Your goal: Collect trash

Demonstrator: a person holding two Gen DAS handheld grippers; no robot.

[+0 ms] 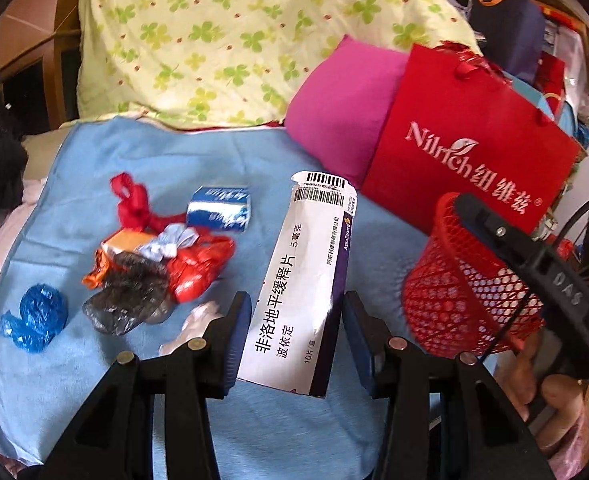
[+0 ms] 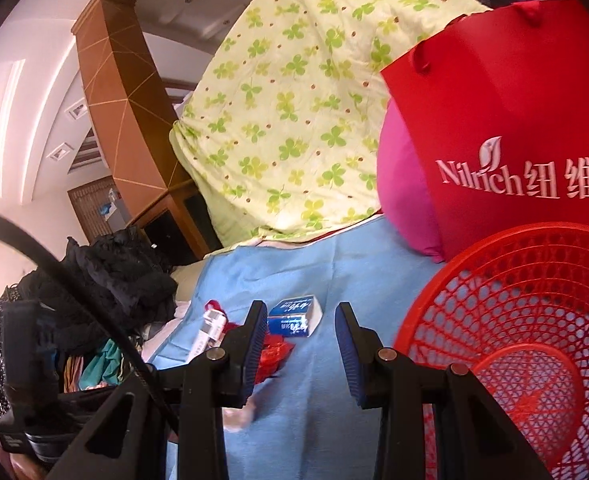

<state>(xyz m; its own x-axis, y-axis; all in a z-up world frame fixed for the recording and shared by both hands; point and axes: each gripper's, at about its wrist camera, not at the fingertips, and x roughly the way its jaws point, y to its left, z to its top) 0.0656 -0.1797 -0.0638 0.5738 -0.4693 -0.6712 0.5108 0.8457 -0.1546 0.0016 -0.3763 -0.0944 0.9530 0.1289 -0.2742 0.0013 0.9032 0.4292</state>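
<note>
Gripping flat cardboard box (image 1: 302,280) (glossy, perhaps dented) beside mesh basket (image 1: 466,288).

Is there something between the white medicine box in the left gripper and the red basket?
Nothing visible. The left gripper holds the medicine box, and only bare blue cloth shows between it and the red basket on its right. The red paper bag stands behind the basket, off that path.
</note>
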